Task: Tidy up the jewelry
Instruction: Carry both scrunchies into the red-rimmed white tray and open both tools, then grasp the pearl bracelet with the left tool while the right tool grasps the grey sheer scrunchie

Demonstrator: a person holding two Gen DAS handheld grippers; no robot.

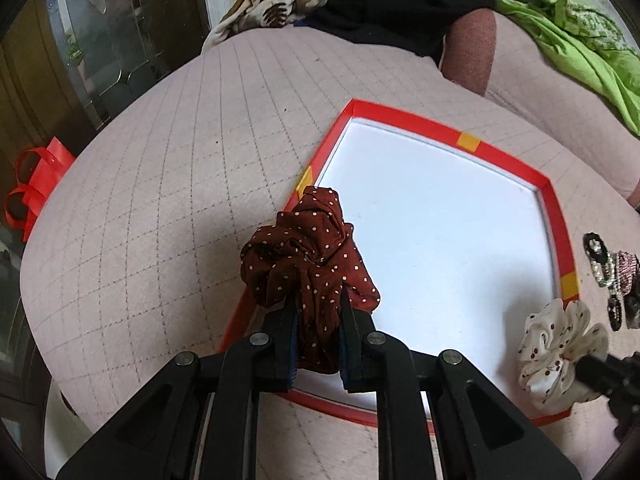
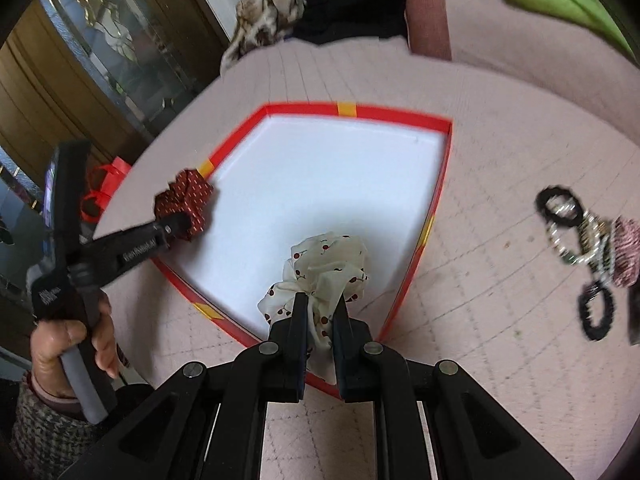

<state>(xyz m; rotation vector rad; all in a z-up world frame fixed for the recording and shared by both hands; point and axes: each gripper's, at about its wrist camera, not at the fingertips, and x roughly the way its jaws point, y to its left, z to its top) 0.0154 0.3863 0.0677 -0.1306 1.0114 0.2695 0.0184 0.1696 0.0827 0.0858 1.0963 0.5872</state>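
Jaws of the left gripper (image 1: 318,320) pinch a maroon scrunchie (image 1: 310,256) with pale dots; the cloth bunches up between the pads and spills forward past the tips. It hangs over the left rim of the tray (image 1: 516,162), partly above the white floor, partly above the red edge. Whether it touches the rim cannot be told.

Jaws of the right gripper (image 2: 320,320) pinch a cream scrunchie (image 2: 326,258) with a cherry print, held over the near part of the tray floor, just inside the near rim. In the left wrist view the same scrunchie sits by the tray's right near corner.

Tray: shallow, white inside, red border with yellow patches; floor bare. It lies on a pink quilted cover (image 1: 160,180).

Right of the tray, on the cover, apart from it: a cluster of hair ties and clips (image 2: 580,240), black rings, a beaded ring, a pink striped piece; blurred, so details uncertain.

Left hand (image 2: 68,344) grips the left tool's handle. A red ribbon (image 1: 32,188) lies beyond the cover's left edge. Green cloth (image 1: 580,40) is at the far right.
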